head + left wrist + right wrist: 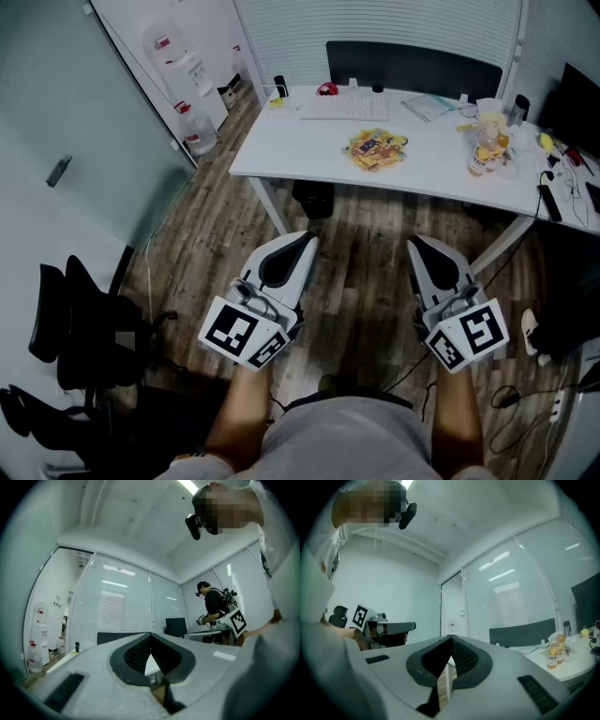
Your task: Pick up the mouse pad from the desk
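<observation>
The mouse pad [377, 148], yellow with a colourful print, lies flat on the white desk [281, 150], in front of the keyboard [344, 107]. My left gripper [307, 240] and right gripper [418, 244] hang side by side over the wooden floor, well short of the desk's near edge, both pointing towards it. Each is shut with nothing between its jaws. In the left gripper view the closed tips [150, 635] meet in front of the desk edge. The right gripper view shows its tips [451, 638] pressed together too.
Drink bottles [487, 150] and cups stand at the desk's right end, near a dark monitor [574, 101]. A black chair back [412, 67] rises behind the desk. A water dispenser [183, 66] stands far left and black office chairs [84, 328] near left. Another person [216, 604] stands farther off.
</observation>
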